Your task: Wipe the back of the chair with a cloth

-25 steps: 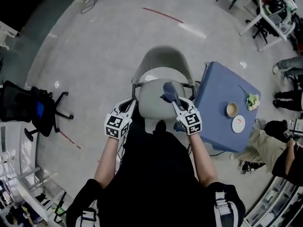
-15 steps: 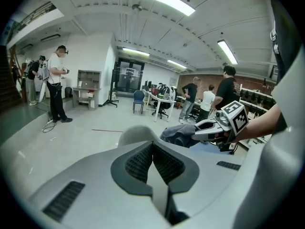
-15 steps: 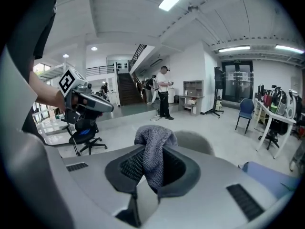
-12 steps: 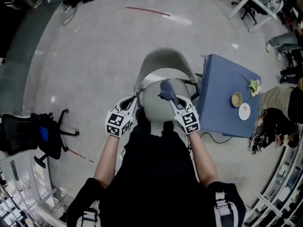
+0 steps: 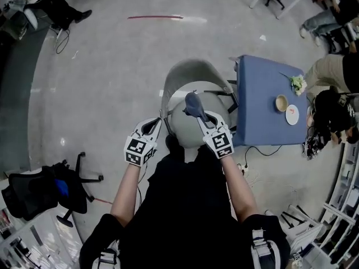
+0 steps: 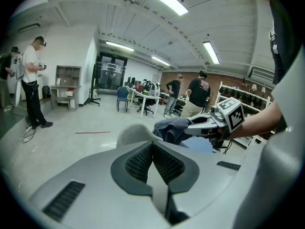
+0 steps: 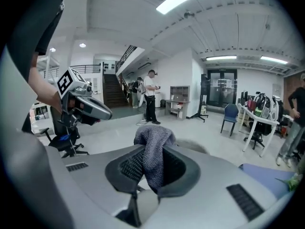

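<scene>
The left gripper (image 6: 152, 146) hangs at the chair's left edge with its jaws pressed together on nothing. It takes no part in the wiping, and I judge it idle or ready to steady the chair. The chair (image 5: 186, 74), pale grey, stands straight ahead of the person, and in the head view both grippers reach over its near curved shell. From this steep angle I cannot tell for sure which curve is the back and which the seat, though both gripper views show a pale rounded edge just beyond the jaws. The cloth (image 7: 153, 152), dark grey-blue and bunched, is clamped in the right gripper (image 5: 199, 115): a wad bulges past the tips and a tail hangs down between the pads. It sits over the middle of the shell, and whether it touches the surface cannot be made out. The step in hand looks like bringing the cloth to the chair, or the start of a stroke. The next move calls for pressing the wad onto the back and drawing it across in even passes, with a firm grip, stopping short of the blue table (image 5: 263, 91) just beside the chair on the right.
</scene>
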Tool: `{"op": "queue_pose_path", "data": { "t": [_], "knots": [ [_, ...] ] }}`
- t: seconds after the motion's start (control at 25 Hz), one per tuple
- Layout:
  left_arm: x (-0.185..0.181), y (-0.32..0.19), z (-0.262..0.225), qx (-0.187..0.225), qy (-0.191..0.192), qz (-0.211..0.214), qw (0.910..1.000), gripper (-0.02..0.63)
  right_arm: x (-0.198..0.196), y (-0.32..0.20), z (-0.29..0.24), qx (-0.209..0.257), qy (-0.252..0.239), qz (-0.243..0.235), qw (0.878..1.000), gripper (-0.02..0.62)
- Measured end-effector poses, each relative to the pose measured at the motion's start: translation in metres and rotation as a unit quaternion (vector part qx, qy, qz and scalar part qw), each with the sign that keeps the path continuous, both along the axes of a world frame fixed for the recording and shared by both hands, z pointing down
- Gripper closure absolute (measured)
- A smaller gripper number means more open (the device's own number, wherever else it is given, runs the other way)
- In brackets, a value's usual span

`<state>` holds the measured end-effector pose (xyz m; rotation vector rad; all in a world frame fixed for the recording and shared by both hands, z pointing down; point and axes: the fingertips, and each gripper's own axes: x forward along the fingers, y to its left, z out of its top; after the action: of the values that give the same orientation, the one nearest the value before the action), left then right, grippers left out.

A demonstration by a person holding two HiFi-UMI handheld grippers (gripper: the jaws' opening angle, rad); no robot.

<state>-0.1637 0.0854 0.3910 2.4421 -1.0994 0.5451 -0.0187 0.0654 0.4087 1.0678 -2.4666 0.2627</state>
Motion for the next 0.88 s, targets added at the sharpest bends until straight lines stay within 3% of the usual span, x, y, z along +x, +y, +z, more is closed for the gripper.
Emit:
{"op": "queue_pose_path", "data": {
  "t": [0.2,0.48,0.88],
  "knots": [
    [-0.002,-0.009,0.004,-0.003,-0.011,0.007,0.9999,0.583,-0.001,-0.021,0.012,0.007,-0.001,0.0,1.0,0.523],
    [-0.013,-0.028,0.022,-0.011,-0.01,-0.041,0.999,0.583,-0.015,-0.06,0.048,-0.003,-0.003,-0.036,0.999,0.523],
    [-0.006,-0.051,0.049,-0.023,-0.016,-0.053,0.9982,0.583,-0.034,-0.108,0.098,-0.009,-0.012,-0.066,0.998,0.523]
  ]
}}
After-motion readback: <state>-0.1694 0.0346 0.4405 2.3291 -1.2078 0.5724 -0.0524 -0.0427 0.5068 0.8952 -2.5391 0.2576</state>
